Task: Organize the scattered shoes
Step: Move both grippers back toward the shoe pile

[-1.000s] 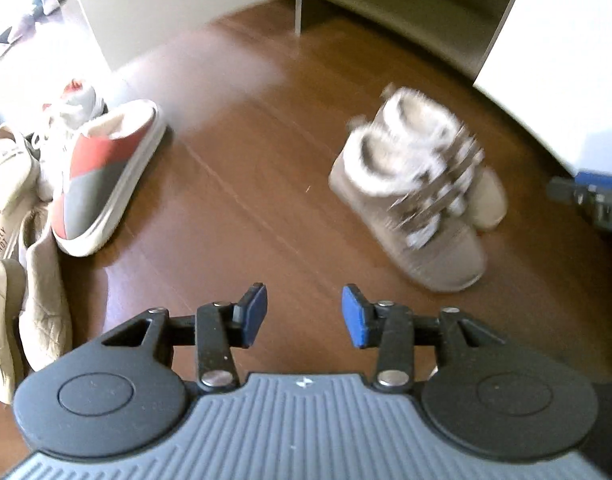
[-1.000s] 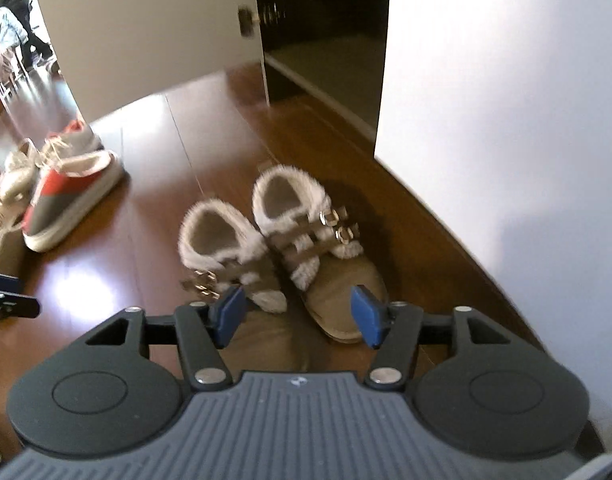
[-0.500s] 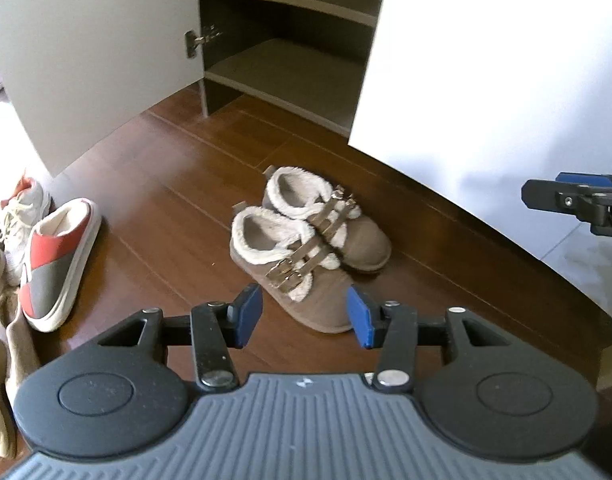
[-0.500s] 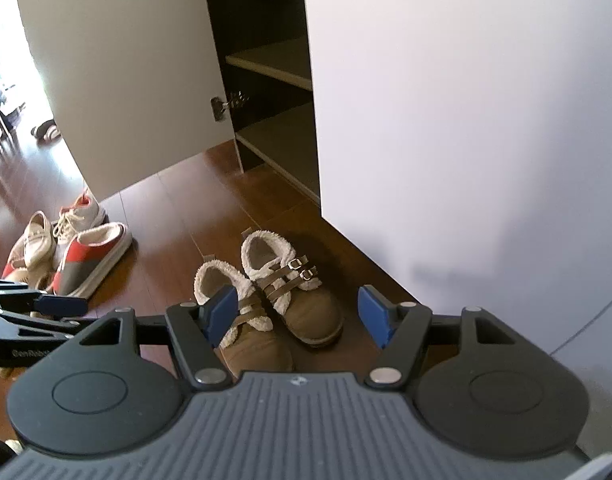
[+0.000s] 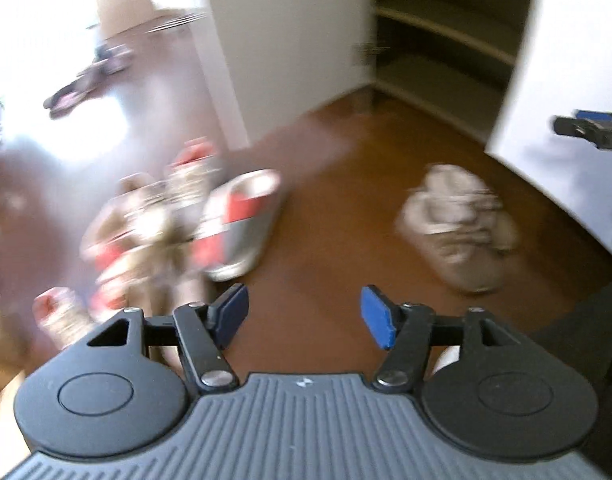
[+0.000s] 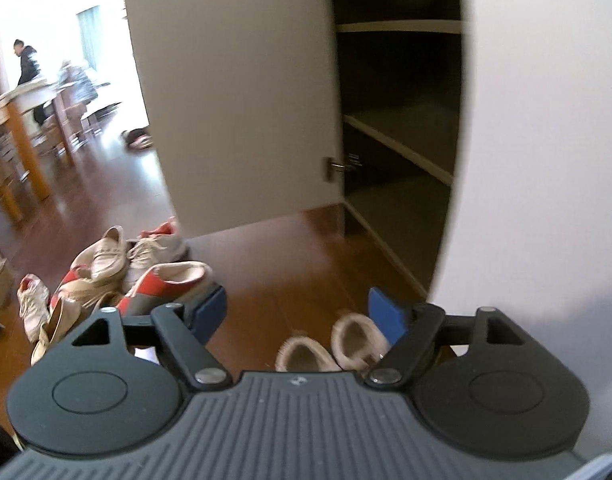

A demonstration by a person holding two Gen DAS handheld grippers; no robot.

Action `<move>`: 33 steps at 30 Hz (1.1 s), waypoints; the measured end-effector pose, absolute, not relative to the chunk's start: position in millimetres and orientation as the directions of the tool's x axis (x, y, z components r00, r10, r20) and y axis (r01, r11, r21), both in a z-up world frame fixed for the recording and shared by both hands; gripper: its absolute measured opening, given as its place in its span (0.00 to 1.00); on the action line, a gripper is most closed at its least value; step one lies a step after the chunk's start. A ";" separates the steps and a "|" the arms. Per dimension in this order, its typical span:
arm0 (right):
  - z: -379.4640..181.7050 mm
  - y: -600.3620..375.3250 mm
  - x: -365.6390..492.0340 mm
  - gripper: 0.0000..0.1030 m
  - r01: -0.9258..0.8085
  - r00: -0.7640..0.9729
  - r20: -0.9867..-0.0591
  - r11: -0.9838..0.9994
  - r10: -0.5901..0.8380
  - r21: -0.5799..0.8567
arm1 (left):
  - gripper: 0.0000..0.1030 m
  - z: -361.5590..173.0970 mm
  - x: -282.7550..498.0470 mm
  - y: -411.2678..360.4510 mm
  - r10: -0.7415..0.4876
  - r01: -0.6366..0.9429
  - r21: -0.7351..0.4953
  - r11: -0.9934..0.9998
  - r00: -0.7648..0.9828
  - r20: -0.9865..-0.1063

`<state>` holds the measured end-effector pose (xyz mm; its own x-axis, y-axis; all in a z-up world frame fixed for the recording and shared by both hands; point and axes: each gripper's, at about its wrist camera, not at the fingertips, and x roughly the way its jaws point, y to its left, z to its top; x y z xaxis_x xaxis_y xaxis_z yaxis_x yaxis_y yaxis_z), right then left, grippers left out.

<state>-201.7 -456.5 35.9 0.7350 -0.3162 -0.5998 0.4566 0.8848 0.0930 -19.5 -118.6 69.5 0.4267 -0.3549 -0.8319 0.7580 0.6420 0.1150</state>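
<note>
Both grippers rose; people (image 6: 26,62) only R view.

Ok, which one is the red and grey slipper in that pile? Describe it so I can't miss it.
Start at the open cupboard door and drop to the heap of shoes on the wooden floor at its foot. The slipper lies on the side of the heap nearest the fur-lined boots. It alone there shows a wide open pale lining above red and grey blocks, with no laces.
</note>
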 end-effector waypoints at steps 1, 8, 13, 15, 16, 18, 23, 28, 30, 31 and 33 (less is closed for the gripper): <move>24.0 -454.8 -187.9 0.75 0.436 0.733 -0.620 0.893 -0.281 0.110 | 0.65 72.8 -7.2 -99.4 -0.329 0.730 0.124 0.673 0.445 -0.833; -60.3 -430.1 -115.3 0.77 0.362 0.626 -0.769 0.922 -0.130 0.138 | 0.71 63.9 59.4 -33.8 -0.220 0.570 0.123 0.813 0.495 -0.840; -106.7 -406.9 -58.4 0.77 0.282 0.569 -0.822 0.942 -0.011 0.182 | 0.74 52.3 92.3 -17.5 -0.218 0.562 0.103 0.820 0.474 -0.853; -120.7 -393.3 -30.9 0.77 0.236 0.560 -0.828 0.952 0.032 0.197 | 0.74 43.9 99.4 -14.6 -0.212 0.565 0.097 0.819 0.456 -0.865; -126.2 -388.0 -17.6 0.77 0.219 0.558 -0.828 0.955 0.047 0.202 | 0.74 37.7 103.8 -11.7 -0.210 0.571 0.085 0.817 0.431 -0.878; -135.0 -376.3 5.2 0.78 0.187 0.558 -0.825 0.956 0.084 0.224 | 0.74 29.4 112.0 -6.5 -0.210 0.566 0.057 0.823 0.396 -0.894; -148.5 -357.2 85.3 0.78 0.068 0.592 -0.789 0.965 0.165 0.253 | 0.74 21.7 125.1 2.3 -0.195 0.528 0.023 0.849 0.354 -0.915; -164.7 -343.0 200.7 0.77 -0.055 0.652 -0.744 0.988 0.145 0.145 | 0.74 17.9 136.8 4.7 -0.190 0.491 -0.008 0.871 0.322 -0.927; -185.5 -343.5 238.4 0.77 -0.050 0.622 -0.771 0.989 0.138 0.137 | 0.74 15.2 140.7 4.1 -0.177 0.482 -0.002 0.876 0.317 -0.932; -197.0 -344.7 253.8 0.75 -0.042 0.598 -0.790 0.990 0.134 0.137 | 0.74 14.0 142.5 4.2 -0.168 0.475 0.003 0.880 0.316 -0.934; -213.8 -345.9 268.0 0.74 -0.022 0.560 -0.821 0.993 0.110 0.118 | 0.74 11.3 146.4 5.1 -0.148 0.459 0.012 0.888 0.311 -0.939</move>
<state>268.0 -345.9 -213.8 0.5602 0.1095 -0.8211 -0.0219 0.9928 0.1175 146.4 5.1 11.3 0.3111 -0.1482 -0.9388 0.4594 0.8881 0.0121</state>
